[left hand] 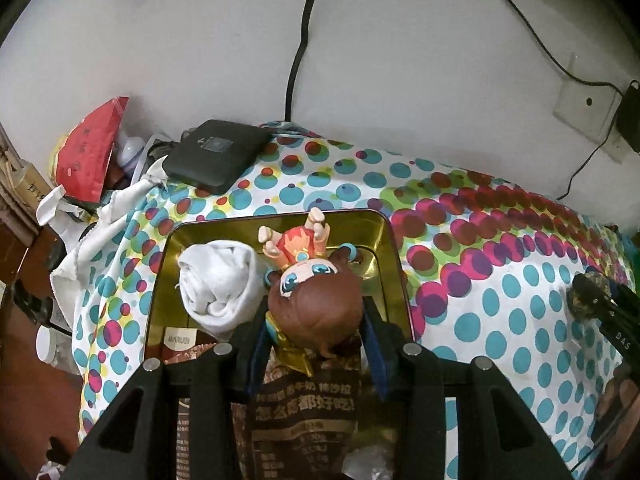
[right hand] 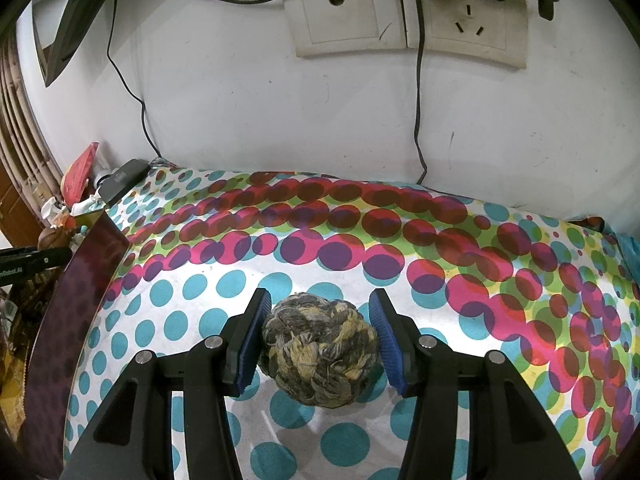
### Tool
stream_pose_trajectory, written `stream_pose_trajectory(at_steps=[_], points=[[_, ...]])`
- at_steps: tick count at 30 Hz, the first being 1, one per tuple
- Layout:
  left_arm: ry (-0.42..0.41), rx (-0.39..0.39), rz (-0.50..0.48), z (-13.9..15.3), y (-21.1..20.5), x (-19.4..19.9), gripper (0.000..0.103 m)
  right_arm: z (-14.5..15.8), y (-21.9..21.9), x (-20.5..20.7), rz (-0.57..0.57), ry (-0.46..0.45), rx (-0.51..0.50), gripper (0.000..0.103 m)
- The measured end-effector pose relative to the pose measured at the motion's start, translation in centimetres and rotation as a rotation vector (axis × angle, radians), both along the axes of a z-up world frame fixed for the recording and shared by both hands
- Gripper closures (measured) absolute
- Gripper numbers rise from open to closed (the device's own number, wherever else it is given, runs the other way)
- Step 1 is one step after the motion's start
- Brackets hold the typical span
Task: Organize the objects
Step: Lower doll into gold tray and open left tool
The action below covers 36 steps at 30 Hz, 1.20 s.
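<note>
A big-headed toy figurine [left hand: 308, 280] hangs upside down over the gold tin [left hand: 384, 224], its brown head pinched by the left tongs [left hand: 316, 320], beside a rolled white cloth [left hand: 218, 280] lying in the tin. The right tongs [right hand: 318, 332] pinch a knotted rope ball [right hand: 320, 354] just above the surface's dotted cloth [right hand: 400, 248]. Behind stands a scuffed white wall [right hand: 248, 112] with sockets [right hand: 460, 20] and cables.

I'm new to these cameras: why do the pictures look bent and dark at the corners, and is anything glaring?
Left wrist view: fisheye lens bows the wall and blackens corners; the gold tin throws reflections. Right wrist view: same bending of the wall sockets; the rope ball is sharp, with a soft shadow below it.
</note>
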<state>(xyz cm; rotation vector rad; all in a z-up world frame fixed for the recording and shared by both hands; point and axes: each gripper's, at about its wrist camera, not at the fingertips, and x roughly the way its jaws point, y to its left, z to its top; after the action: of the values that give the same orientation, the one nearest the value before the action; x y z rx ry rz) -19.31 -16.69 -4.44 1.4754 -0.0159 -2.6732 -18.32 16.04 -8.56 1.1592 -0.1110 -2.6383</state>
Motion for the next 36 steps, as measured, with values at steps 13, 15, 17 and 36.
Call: stream_pose_trajectory(at_steps=[13, 15, 17, 36], points=[[-0.013, -0.013, 0.033, 0.5, 0.3, 0.0, 0.053, 0.0, -0.2, 0.1, 0.003, -0.003, 0.008, 0.054], [-0.008, -0.014, 0.036, 0.8, 0.3, 0.1, 0.051, 0.0, -0.2, 0.1, 0.004, -0.003, 0.009, 0.054], [-0.001, -0.008, 0.033, 1.2, 0.3, 0.2, 0.049, 0.0, -0.3, 0.1, 0.004, -0.003, 0.008, 0.054], [0.089, 0.037, 0.051, 4.8, 2.6, 6.0, 0.046, 0.3, -0.9, 0.5, 0.026, 0.013, 0.031, 0.054]])
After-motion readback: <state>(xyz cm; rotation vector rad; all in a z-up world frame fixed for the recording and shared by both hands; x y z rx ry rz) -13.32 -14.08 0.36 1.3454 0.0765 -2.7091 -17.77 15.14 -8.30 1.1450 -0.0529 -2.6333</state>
